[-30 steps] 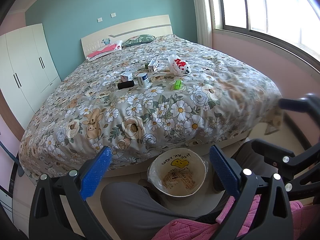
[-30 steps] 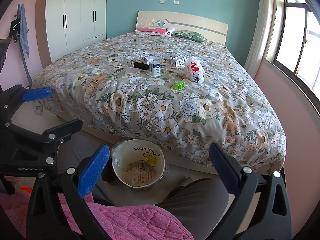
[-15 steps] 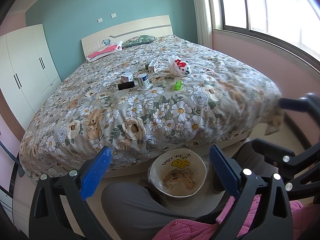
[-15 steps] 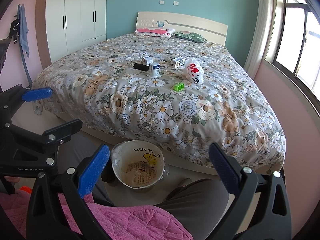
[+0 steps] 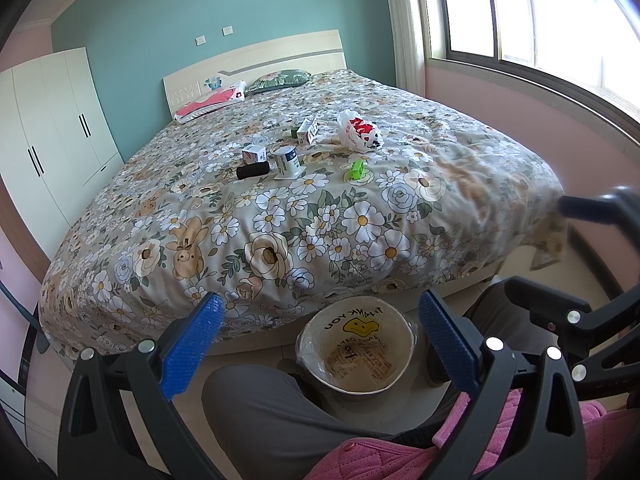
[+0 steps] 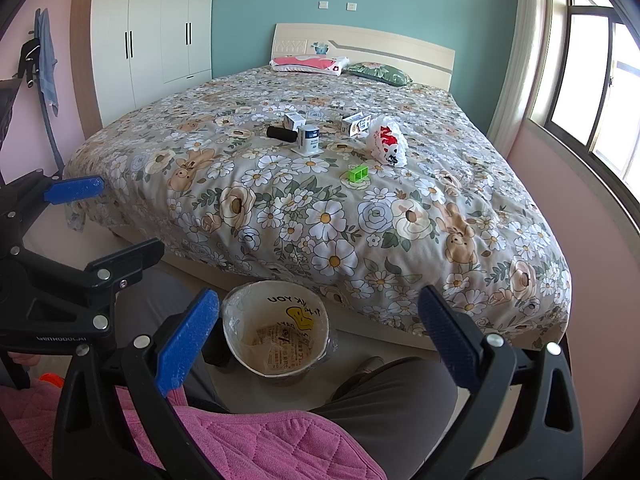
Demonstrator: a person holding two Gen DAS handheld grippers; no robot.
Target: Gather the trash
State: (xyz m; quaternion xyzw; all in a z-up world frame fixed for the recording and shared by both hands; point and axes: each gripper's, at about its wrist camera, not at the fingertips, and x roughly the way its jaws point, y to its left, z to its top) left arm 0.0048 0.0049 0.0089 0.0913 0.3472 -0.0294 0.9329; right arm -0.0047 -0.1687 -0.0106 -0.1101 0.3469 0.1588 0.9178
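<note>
Your left gripper [image 5: 320, 344] is spread wide and carries nothing; your right gripper [image 6: 316, 340] likewise stands released and bare. Both are held low over your lap, well short of the bed [image 5: 320, 240]. The lined trash bin [image 5: 356, 354] sits on the floor between your knees, against the foot of the bed. The trash lies grouped mid-mattress: a green clip-like piece [image 5: 356, 170] nearest you, a white plastic bag [image 5: 360, 134] beyond it, a white cup [image 5: 287, 160] beside a black cylinder [image 5: 253, 170], a small box [image 5: 254, 155] and a carton [image 5: 308, 131] behind.
</note>
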